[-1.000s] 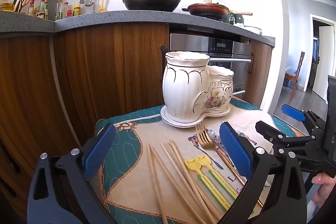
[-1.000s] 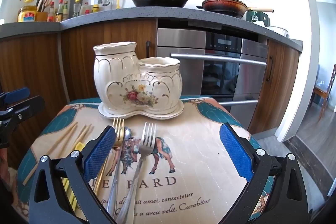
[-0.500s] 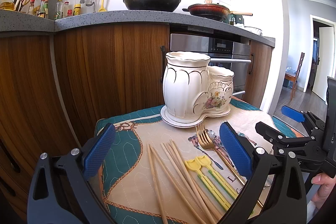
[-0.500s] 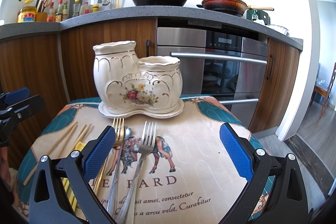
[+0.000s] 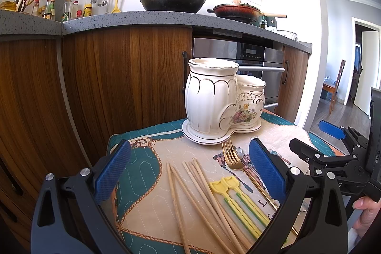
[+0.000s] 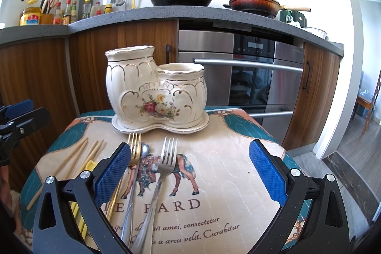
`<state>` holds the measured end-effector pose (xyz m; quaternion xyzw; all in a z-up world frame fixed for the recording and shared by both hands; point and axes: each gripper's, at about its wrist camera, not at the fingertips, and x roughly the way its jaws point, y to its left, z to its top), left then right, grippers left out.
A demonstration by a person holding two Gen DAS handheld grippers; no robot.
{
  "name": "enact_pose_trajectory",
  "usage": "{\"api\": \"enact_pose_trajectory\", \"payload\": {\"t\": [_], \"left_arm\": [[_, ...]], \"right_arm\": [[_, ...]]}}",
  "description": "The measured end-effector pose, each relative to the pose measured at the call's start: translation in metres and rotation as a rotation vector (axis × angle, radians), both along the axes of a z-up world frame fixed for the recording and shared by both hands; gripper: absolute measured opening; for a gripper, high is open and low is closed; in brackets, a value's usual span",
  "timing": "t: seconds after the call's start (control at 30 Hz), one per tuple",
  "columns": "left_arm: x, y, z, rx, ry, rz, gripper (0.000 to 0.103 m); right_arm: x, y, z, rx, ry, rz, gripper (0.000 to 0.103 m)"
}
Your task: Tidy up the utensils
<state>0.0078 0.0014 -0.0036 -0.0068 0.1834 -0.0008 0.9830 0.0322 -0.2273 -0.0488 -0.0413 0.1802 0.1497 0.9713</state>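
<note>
Nothing had moved since the earlier frame: my left hand-held gripper (image 5: 190, 173) and right hand-held gripper (image 6: 190, 173) stayed open, empty, near the ceramic holder (image 6: 154, 97).

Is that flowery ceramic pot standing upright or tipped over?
Upright: the ceramic pot sits flat on its saucer, both openings facing up.

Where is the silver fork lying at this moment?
In the right wrist view the silver fork lies on the printed cloth, in front of the ceramic holder, just right of the spoon and gold fork.
</note>
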Motion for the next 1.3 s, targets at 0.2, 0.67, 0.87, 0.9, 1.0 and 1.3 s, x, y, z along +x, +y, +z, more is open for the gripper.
{"api": "enact_pose_trajectory", "payload": {"t": [0.2,0.67,0.87,0.9,1.0,1.3], "left_arm": [[0.0001,0.0002,0.0001,-0.001,0.0,0.0,0.098],[0.0002,0.0006,0.0003,-0.002,0.002,0.0,0.098],[0.0007,0.0007,0.0002,-0.004,0.002,0.0,0.098],[0.0004,0.0007,0.0003,-0.004,0.002,0.0,0.098],[0.0004,0.0007,0.0002,-0.004,0.002,0.0,0.098],[0.0006,0.0009,0.0001,-0.005,0.004,0.0,0.098]], "right_arm": [[0.0,0.0014,-0.0019,-0.001,0.0,0.0,0.098],[0.0,0.0004,-0.0003,0.001,0.004,-0.001,0.098],[0.0,0.0005,-0.0002,0.002,0.005,0.0,0.098],[-0.0001,0.0004,-0.0001,0.002,0.005,0.0,0.098],[0.0004,0.0007,-0.0006,0.002,0.006,-0.001,0.098],[0.0003,0.0007,-0.0008,0.002,0.007,-0.001,0.098]]}}
